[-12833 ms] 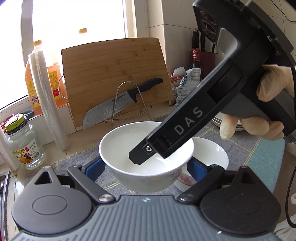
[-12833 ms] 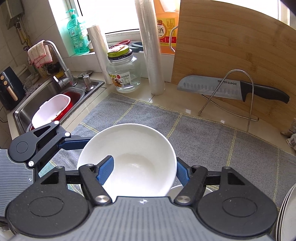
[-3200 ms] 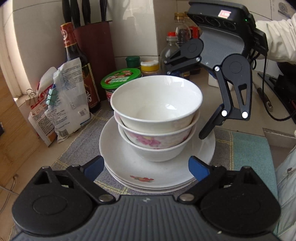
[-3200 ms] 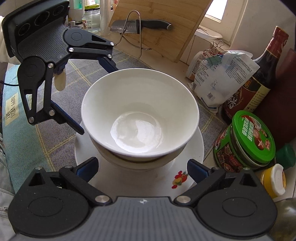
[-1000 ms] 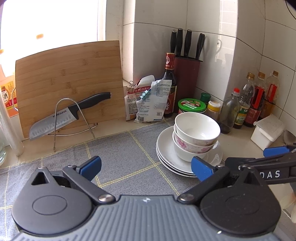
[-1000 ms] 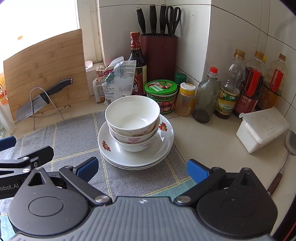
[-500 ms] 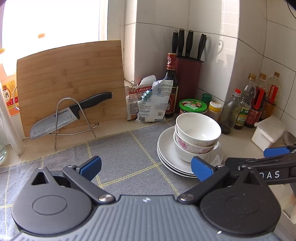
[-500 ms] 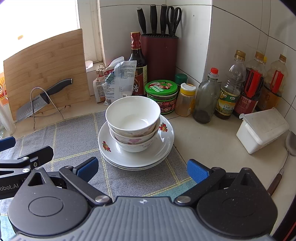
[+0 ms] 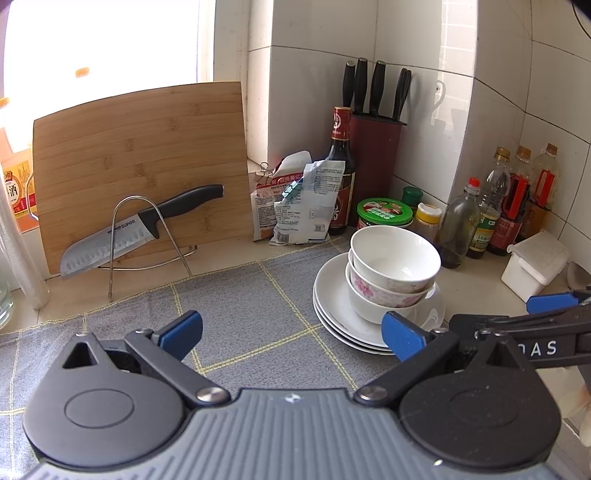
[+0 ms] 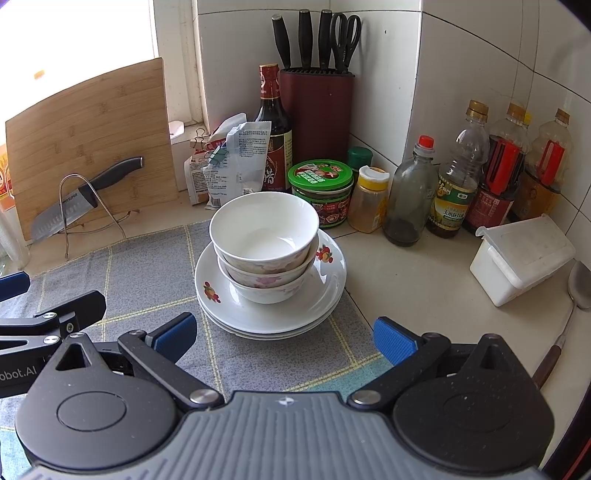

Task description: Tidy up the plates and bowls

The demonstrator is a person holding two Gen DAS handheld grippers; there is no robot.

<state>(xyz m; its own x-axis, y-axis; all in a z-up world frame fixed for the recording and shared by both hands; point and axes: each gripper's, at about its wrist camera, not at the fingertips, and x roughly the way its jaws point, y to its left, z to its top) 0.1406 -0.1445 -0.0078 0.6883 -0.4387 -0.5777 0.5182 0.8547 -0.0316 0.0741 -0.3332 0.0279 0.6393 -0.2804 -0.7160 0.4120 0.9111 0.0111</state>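
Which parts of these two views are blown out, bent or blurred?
Left wrist view: the window is blown out white, and wall tile lines bow from fisheye. Right wrist view: the window is also overexposed, corners are vignetted black; bowls and plates are sharp in both.

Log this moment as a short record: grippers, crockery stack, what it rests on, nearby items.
left gripper: open, empty, back from the stack
right gripper: open, empty, back from the stack
bowls: plain white bowl nested in floral bowl
plates: stacked under the bowls, fruit print on the top one
support: grey checked mat on the counter
nearby: green-lidded jar, knife block, knife on a wire stand by the cutting board
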